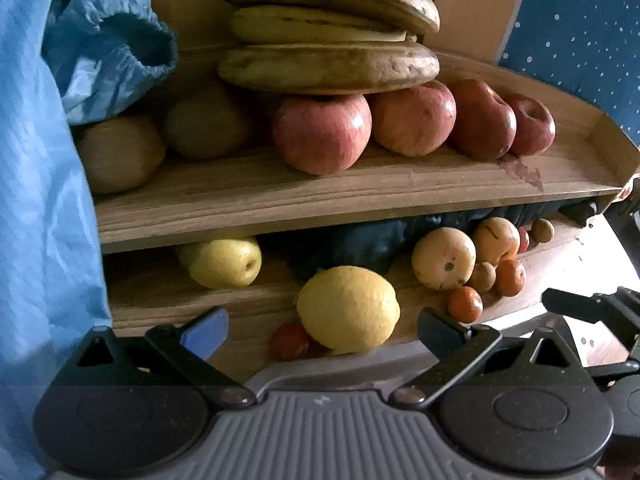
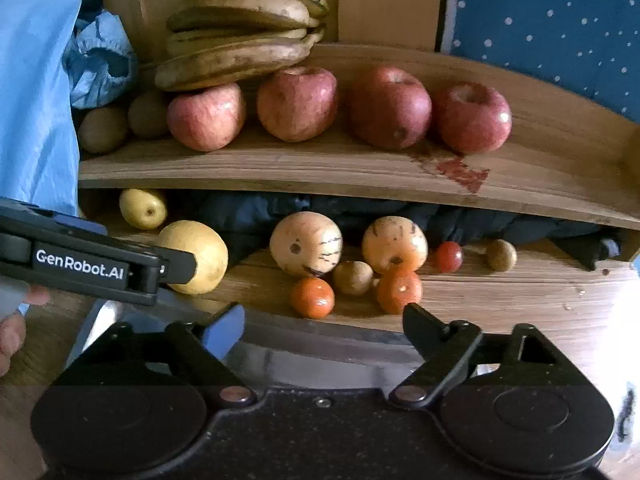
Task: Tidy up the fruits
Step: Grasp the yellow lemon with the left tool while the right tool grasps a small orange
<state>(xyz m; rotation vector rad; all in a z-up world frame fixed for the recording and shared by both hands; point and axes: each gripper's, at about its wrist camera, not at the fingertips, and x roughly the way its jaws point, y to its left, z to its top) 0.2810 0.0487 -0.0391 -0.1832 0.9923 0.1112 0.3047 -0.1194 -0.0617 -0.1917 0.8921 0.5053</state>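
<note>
A yellow lemon (image 1: 348, 308) lies at the front of the lower wooden shelf (image 1: 160, 296), with a small red tomato (image 1: 290, 340) beside it. My left gripper (image 1: 322, 332) is open, its fingers on either side of the lemon and apart from it. In the right wrist view one of the left gripper's fingers (image 2: 176, 268) covers part of the lemon (image 2: 200, 252). My right gripper (image 2: 324, 324) is open in front of two mandarins (image 2: 312, 297) (image 2: 399, 290); its right fingertip is just below the second. Nothing is held.
The upper shelf (image 2: 280, 168) carries bananas (image 2: 240, 36), several red apples (image 2: 298, 104) and brown kiwis (image 2: 103, 128), plus a red stain (image 2: 460, 172). Pale round fruits (image 2: 306, 242), small brown ones (image 2: 353, 277), a tomato (image 2: 449, 256) and dark cloth (image 2: 260, 208) fill the lower shelf. Blue plastic (image 1: 40, 200) hangs at left.
</note>
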